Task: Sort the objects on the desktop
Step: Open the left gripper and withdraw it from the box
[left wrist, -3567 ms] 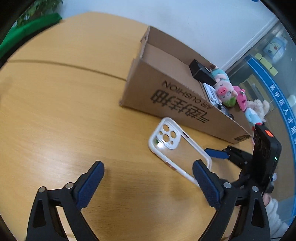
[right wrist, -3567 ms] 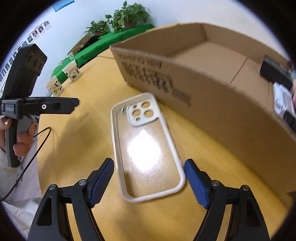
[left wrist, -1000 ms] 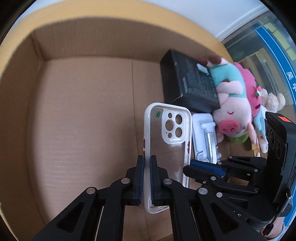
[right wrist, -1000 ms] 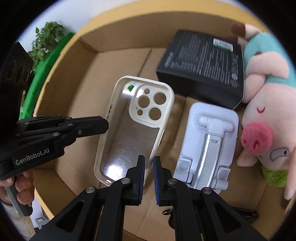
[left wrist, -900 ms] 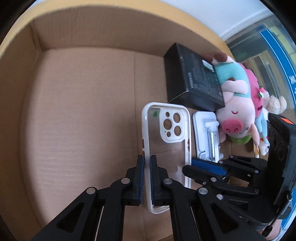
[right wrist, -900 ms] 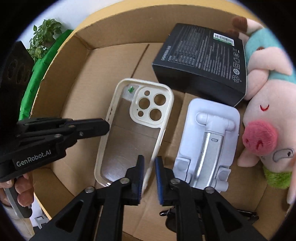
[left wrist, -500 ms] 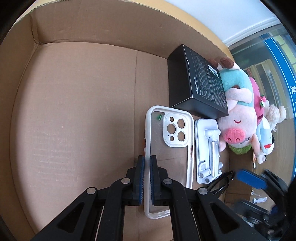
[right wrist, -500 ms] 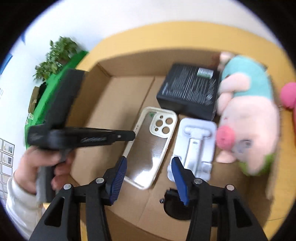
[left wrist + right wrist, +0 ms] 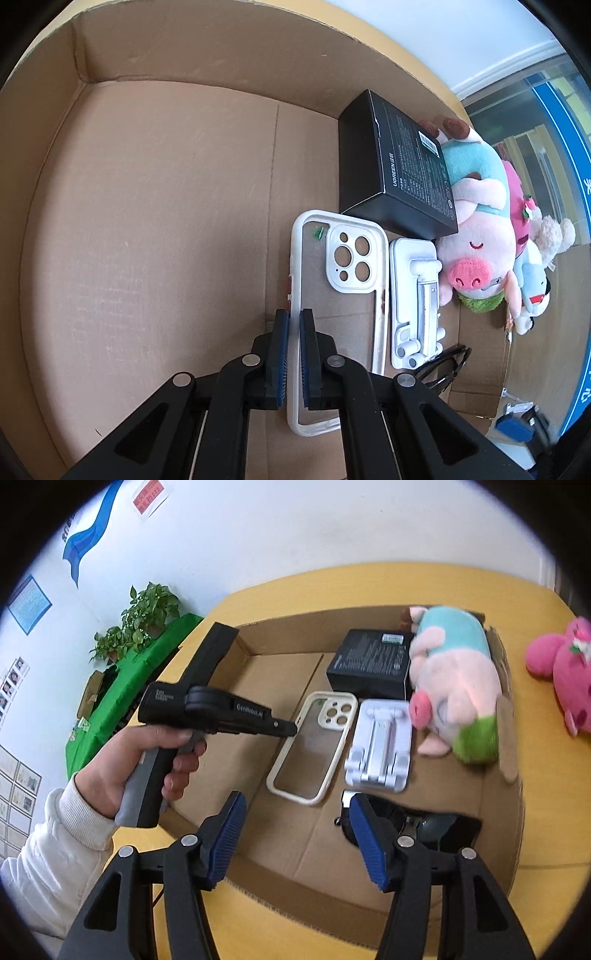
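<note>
**Clear phone case clamped by left tongs inside the box**

Cardboard walls of the box (image 9: 207,62) surround the left tongs (image 9: 294,354), which are closed tight on the long edge of the clear phone case (image 9: 343,295). The case lies along the box floor, running straight ahead of those tongs. Just to its right sits a white phone stand (image 9: 417,306), with a black carton (image 9: 399,177) ahead and a plush pig (image 9: 476,258) further right. The right tongs (image 9: 295,838) are above the near box wall, well back from the case, jaws opening with nothing between them. A hand (image 9: 144,760) holds the left tool's grip. A pink plush (image 9: 569,675) rests on the yellow table (image 9: 546,598), right of the box.
</note>
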{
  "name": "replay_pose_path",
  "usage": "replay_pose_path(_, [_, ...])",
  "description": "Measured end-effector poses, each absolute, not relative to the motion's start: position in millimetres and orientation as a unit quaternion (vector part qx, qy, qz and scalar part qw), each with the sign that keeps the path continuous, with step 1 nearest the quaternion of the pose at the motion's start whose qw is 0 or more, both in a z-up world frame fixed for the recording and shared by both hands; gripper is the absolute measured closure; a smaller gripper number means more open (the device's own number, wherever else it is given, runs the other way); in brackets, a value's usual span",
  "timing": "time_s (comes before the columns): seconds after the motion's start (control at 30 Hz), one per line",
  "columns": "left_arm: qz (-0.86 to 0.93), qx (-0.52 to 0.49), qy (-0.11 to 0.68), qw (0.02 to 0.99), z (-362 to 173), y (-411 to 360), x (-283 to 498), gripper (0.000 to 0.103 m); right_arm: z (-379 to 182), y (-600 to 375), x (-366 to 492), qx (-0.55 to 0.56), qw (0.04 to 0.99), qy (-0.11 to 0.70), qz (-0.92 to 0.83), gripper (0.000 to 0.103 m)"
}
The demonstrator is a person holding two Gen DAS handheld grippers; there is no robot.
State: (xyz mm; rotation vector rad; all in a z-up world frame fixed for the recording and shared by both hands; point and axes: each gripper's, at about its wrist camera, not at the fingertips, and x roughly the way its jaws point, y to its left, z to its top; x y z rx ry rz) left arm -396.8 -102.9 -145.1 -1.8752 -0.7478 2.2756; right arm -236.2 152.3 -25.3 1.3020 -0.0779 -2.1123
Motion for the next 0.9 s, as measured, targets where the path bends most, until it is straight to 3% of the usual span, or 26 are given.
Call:
replay_pose_path(0.27, [0.744, -0.617, -0.253, 0.050, -147.6, -103.4, -393.0, 0.096, -31.4, 158.8, -212.4, 0.494, 0.328, -0.040, -0.805, 0.045])
replay_pose_path(0.33, [0.744, -0.615, -0.255, 0.058, -144.8, -104.9, -391.2, 0.078, -30.2, 160.7, -208.2, 0.490, 0.328, -0.044, -0.806, 0.045])
replay_pose_path(0.43, [0.760, -0.597, -0.253, 0.052, -130.3, -111.8, -385.2, 0.062, -25.8, 162.9, -201.1, 0.476, 0.317, -0.043, -0.819, 0.040])
replay_pose_path(0.57, [0.818, -0.547, -0.180, 0.014, -83.9, -118.1, -360.5, 0.057, -18.8, 157.6, -186.8, 0.447, 0.283, -0.016, -0.848, 0.029])
replay_pose_path(0.6, [0.839, -0.523, -0.151, 0.007, -66.9, -116.3, -348.7, 0.054, -17.6, 156.1, -183.9, 0.439, 0.274, -0.010, -0.855, 0.024])
replay_pose_path(0.67, [0.881, -0.465, -0.086, -0.021, -30.7, -114.3, -317.5, 0.043, -15.2, 152.9, -176.1, 0.415, 0.251, -0.004, -0.874, 0.023])
replay_pose_path(0.73, [0.916, -0.396, -0.031, -0.053, 3.3, -102.9, -277.1, 0.012, -15.2, 148.8, -166.6, 0.384, 0.220, 0.003, -0.897, 0.023])
replay_pose_path(0.77, [0.928, -0.367, -0.012, -0.062, 13.5, -101.0, -260.7, 0.004, -16.6, 147.9, -164.0, 0.373, 0.208, 0.005, -0.904, 0.022])
replay_pose_path(0.9, [0.957, -0.270, 0.066, -0.088, 25.9, -81.6, -180.0, 0.000, -24.2, 144.4, -150.9, 0.343, 0.146, 0.002, -0.928, 0.021])
